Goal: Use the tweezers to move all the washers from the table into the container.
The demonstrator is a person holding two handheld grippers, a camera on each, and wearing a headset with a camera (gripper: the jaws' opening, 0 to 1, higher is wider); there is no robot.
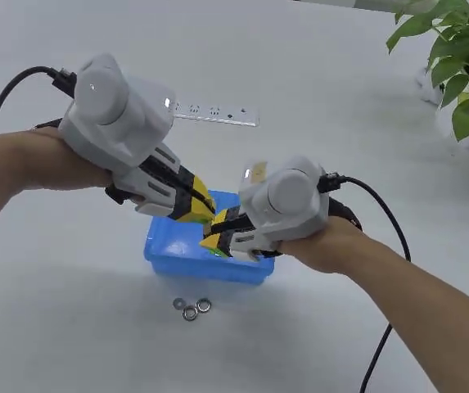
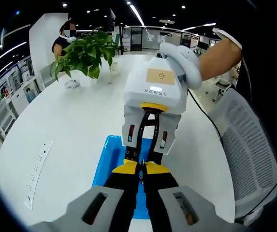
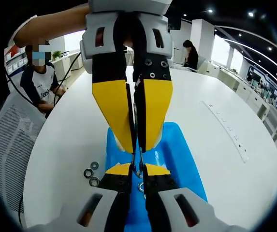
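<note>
One white power strip [image 1: 215, 113] lies upper centre. My left gripper [image 1: 205, 209] pinches thin metal tweezers [image 3: 135, 121]; my right gripper [image 1: 211, 237] is narrow, above one blue plastic container [image 1: 177, 250]. Three round metal washers [image 1: 190, 308] lie below.

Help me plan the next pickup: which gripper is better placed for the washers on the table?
Right gripper, probably: it sits nearer the three washers before the blue container, and its own view has them beside its jaws.

Left gripper [image 1: 200, 209], frame left, and right gripper [image 1: 214, 239], centre: pale grey rounded housings, yellow-black jaws, black cables [image 1: 9, 86]. Right's housing carries tan sticker [image 2: 160, 76], "XENSE" print; screws [image 3: 152, 62] on left's jaw mounts.
</note>
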